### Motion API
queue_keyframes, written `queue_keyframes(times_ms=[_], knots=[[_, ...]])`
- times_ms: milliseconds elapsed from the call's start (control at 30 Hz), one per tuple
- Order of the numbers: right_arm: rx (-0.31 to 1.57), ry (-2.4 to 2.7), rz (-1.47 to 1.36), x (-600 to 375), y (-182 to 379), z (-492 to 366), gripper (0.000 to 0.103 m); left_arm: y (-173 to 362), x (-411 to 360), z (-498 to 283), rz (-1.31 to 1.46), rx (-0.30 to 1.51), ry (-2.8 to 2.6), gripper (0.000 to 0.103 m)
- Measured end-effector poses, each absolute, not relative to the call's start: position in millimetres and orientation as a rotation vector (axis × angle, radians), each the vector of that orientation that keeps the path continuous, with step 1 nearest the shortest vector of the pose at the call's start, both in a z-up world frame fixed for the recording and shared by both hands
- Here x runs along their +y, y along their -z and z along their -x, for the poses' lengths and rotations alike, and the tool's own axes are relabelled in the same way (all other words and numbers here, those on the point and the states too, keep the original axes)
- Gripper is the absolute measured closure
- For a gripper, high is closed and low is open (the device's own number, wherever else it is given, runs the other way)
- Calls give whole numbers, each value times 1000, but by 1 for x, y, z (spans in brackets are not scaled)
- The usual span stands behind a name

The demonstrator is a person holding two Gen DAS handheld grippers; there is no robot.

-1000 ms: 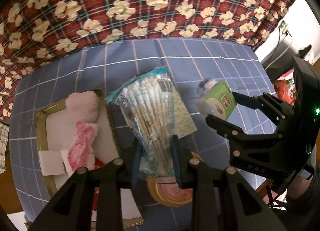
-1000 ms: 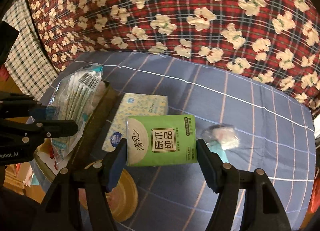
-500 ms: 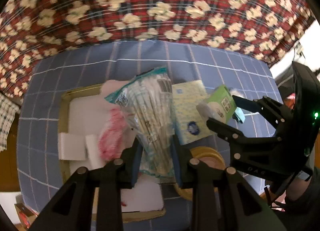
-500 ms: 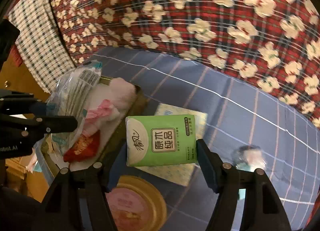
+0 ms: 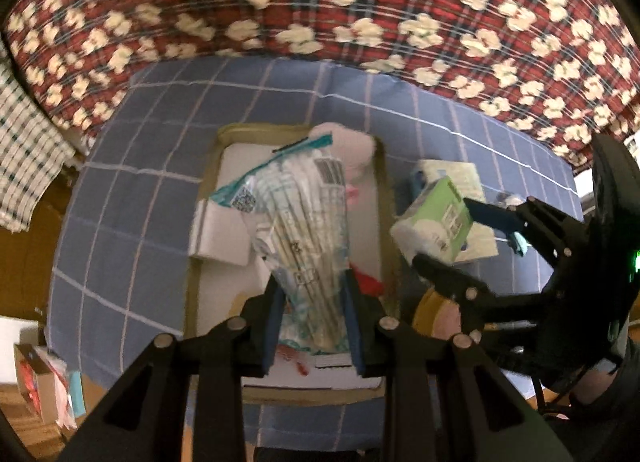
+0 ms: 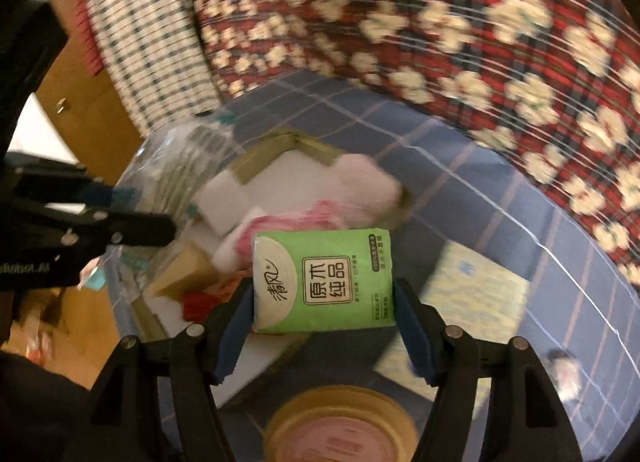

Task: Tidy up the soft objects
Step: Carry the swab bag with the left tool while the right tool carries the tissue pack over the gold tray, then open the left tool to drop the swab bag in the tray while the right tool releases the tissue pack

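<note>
The left claw (image 5: 314, 320) is pinched narrow on the lower end of a clear bag of cotton swabs (image 5: 304, 222), holding it up over an open cardboard box (image 5: 382, 198). The right claw (image 6: 324, 326) stands wider, its blue pads pressed on both ends of a green tissue pack (image 6: 324, 282), which hangs above the near corner of the same box; from the left wrist view that pack (image 5: 434, 222) sits just right of the box's right wall. Below the right claw lies a round yellow lid (image 6: 340, 426). Inside the box are white foam blocks (image 5: 220, 234), a pink fluffy cloth (image 6: 360, 186) and something red (image 5: 370, 282). Right of the box, a pale yellow tissue packet (image 6: 476, 294) lies flat on the blue checked tabletop (image 5: 132, 198). Farther right is a small wrapped item (image 6: 564, 374), too blurred to identify. Beyond the tabletop spreads a red plaid blanket with cream flowers (image 5: 320, 10)
</note>
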State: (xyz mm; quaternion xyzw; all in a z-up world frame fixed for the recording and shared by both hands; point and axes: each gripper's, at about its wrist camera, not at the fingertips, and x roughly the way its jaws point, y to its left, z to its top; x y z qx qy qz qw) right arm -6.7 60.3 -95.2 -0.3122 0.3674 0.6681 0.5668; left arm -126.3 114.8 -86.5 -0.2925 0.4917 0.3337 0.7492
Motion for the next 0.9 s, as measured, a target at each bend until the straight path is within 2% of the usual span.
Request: queue_keyframes(times_ms=[467,533,600,667,767,900], knots=[[872,-1714,911,65,120,65,33,107,116,161,729,1109,-773,75],[880,-1731,931,63,124,71,31,110,115,160,736,1127,-762,72],[854,-1730,942,60,124,75,24,113,113,159,732,1147,-759,64],[840,-1731,932,59,121,74,23,112,113,157,722,1147,-763,53],[840,-1701,916,56,118,66,23,106,114,153,708,1129,-764,49],[836,-1630,851,47,108,41,23,104,117,141,694,1123,-743,49]])
